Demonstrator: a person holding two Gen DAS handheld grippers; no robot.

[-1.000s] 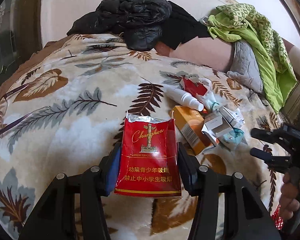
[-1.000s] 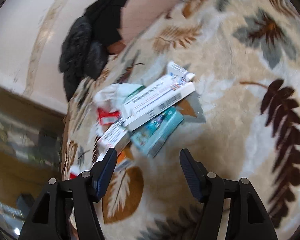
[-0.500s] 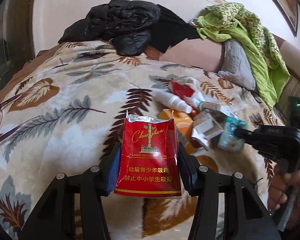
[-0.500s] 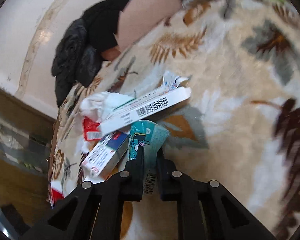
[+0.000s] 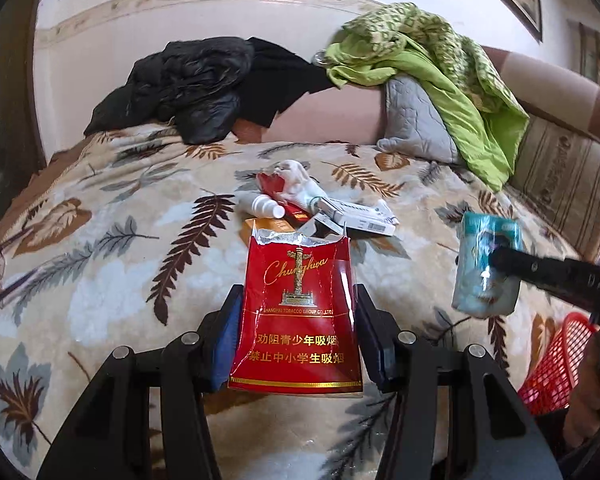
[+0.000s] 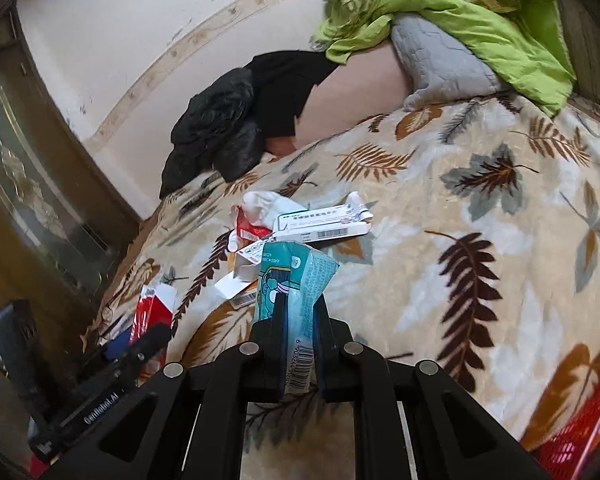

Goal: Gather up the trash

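My left gripper (image 5: pixel 298 332) is shut on a torn red cigarette pack (image 5: pixel 298 316), held above the leaf-patterned blanket (image 5: pixel 100 264). My right gripper (image 6: pixel 298 320) is shut on a teal tissue packet (image 6: pixel 292 280), lifted off the bed; the packet also shows at the right of the left wrist view (image 5: pixel 486 268). A pile of trash stays on the blanket: white cartons (image 5: pixel 356 214), a white bottle (image 5: pixel 266 206), an orange box (image 5: pixel 270 226), crumpled tissue (image 5: pixel 296 178). The pile shows in the right wrist view (image 6: pixel 320 228).
A red mesh basket (image 5: pixel 556 364) sits at the bed's right edge, also in the right wrist view (image 6: pixel 580 440). Black clothes (image 5: pixel 188 84), a green quilt (image 5: pixel 432 64) and a grey pillow (image 5: pixel 414 124) lie at the head of the bed.
My right gripper closed on the teal tissue packet in the pile, then lifted it away from the pile to the right. My left gripper still holds the red pack and has risen.
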